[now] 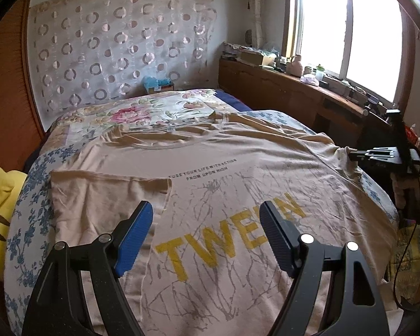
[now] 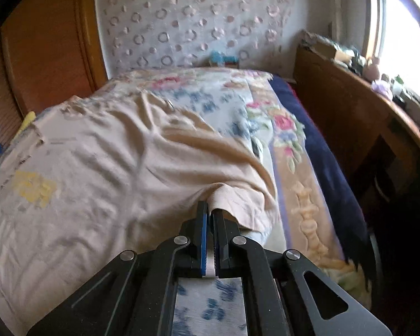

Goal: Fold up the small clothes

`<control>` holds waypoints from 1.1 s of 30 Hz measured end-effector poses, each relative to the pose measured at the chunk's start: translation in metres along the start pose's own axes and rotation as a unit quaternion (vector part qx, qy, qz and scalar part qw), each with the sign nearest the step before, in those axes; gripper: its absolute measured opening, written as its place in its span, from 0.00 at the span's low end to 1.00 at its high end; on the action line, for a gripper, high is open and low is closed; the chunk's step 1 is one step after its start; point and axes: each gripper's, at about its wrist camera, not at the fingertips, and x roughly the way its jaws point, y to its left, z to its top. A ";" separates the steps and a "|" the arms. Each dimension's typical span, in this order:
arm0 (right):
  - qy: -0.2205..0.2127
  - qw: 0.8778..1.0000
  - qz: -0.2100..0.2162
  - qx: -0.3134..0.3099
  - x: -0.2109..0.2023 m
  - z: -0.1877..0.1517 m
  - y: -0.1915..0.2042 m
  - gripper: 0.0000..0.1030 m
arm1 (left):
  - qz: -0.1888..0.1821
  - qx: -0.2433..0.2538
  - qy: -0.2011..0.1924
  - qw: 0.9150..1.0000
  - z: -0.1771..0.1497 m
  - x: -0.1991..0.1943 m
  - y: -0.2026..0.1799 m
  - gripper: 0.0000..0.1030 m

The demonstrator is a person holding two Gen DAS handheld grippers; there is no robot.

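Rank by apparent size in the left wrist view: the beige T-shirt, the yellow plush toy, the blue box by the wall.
1. beige T-shirt, clearly largest.
2. yellow plush toy, partly cut off and nearer the camera.
3. blue box, smallest, but farthest away, so its rank against the toy is unsure.

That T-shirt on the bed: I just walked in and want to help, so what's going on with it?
A person is folding the beige T-shirt, spread front-up on the floral bedspread, using two handheld grippers. The left sleeve is already folded in over the chest. The left gripper hangs open above the shirt, holding nothing. The right gripper is shut on the right sleeve, lifting it.
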 end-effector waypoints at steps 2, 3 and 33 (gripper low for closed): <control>-0.019 1.000 0.006 -0.012 -0.011 0.007 0.012 0.03 | 0.001 -0.004 -0.001 1.000 -0.001 -0.001 0.003 0.77; -0.025 1.000 0.010 -0.017 -0.015 0.009 0.017 0.03 | 0.002 -0.006 -0.001 1.000 -0.001 -0.002 0.004 0.77; -0.014 0.999 0.036 -0.034 -0.036 -0.011 0.029 0.37 | 0.002 -0.015 -0.014 1.000 -0.003 -0.016 0.010 0.77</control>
